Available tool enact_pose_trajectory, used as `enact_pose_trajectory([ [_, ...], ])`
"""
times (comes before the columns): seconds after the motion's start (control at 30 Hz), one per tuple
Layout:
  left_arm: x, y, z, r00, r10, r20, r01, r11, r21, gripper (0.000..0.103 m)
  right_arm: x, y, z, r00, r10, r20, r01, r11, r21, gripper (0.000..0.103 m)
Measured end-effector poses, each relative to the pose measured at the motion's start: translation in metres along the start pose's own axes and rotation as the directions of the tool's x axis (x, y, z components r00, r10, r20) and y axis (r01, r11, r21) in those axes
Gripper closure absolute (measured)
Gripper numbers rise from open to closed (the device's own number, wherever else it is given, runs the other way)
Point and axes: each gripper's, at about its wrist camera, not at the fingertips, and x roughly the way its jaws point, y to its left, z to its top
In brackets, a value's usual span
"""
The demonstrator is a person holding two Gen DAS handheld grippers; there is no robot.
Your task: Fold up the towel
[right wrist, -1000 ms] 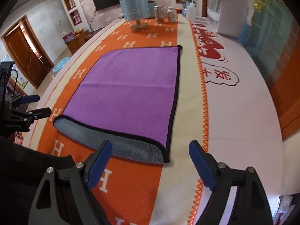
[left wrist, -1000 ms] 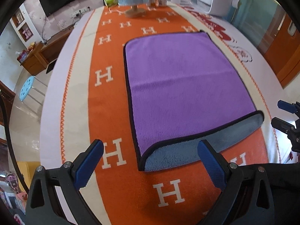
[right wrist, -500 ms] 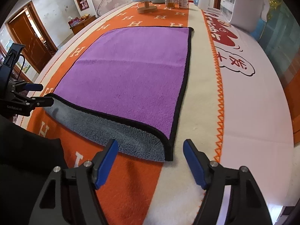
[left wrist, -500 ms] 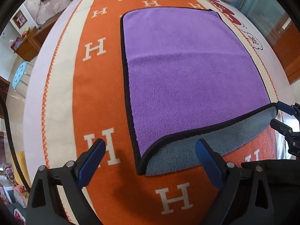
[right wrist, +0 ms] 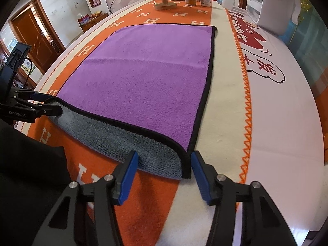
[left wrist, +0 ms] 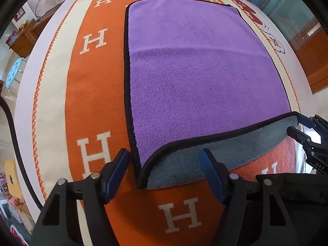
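The towel (left wrist: 205, 67) lies spread on the table (right wrist: 287, 106), on an orange cloth (left wrist: 96, 86) patterned with white H letters; its purple face is up, and its near edge is turned back so that a strip of the grey underside (right wrist: 123, 141) shows along the whole front. It looks a thick, soft microfibre piece with a black bound hem (left wrist: 127, 94): light, limp, with no stiffness of its own, so it should drape and sag between any two points of hold, while the plush pile ought to give the pads good friction. The left hand-held gripper (left wrist: 165, 169) is spread wide, its blue fingers (left wrist: 117, 171) standing either side of the near left corner, where the hem curls over, and nothing is between them yet. The right hand-held gripper (right wrist: 164, 171) is likewise spread, straddling the near right corner, one finger against the grey strip and the other just beside the black hem. These two corners seem the right places to take hold: the binding there is the firmest part, and the curl lifts the edge a little off the cloth, so a finger could probably slip under. I judge that both corners should be pinched through hem and pile together and raised evenly, since an uneven lift would likely skew the fold. A faint crease (right wrist: 147, 64) runs across the middle, a likely fold line.
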Motion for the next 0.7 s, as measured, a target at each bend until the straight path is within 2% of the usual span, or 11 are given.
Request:
enact_pose_trajectory([
  [0.07, -0.002, -0.002, 0.000, 1.000, 0.006, 0.000, -0.006, 1.000, -0.001, 0.040, -0.002, -0.001, 0.000, 1.000, -0.002, 0.002, 0.002, 1.000, 0.000, 0.057],
  [0.13, -0.003, -0.002, -0.001, 1.000, 0.004, -0.001, -0.004, 1.000, -0.006, 0.049, -0.003, -0.002, -0.001, 1.000, -0.004, 0.005, 0.004, 1.000, 0.001, 0.061],
  [0.3, -0.011, 0.004, -0.007, 1.000, 0.009, 0.004, -0.008, 1.000, -0.029, 0.056, -0.006, -0.004, -0.001, 1.000, -0.004, 0.010, 0.004, 1.000, 0.000, 0.075],
  [0.53, -0.020, 0.009, -0.012, 1.000, 0.001, 0.012, 0.000, 0.999, -0.038, 0.078, -0.009, -0.003, -0.002, 1.000, -0.002, 0.011, 0.002, 1.000, -0.004, 0.085],
  [0.7, -0.025, 0.011, -0.012, 1.000, 0.003, 0.022, -0.002, 0.999, -0.040, 0.080, -0.011, -0.003, -0.002, 1.000, -0.002, 0.014, 0.002, 1.000, -0.002, 0.088],
])
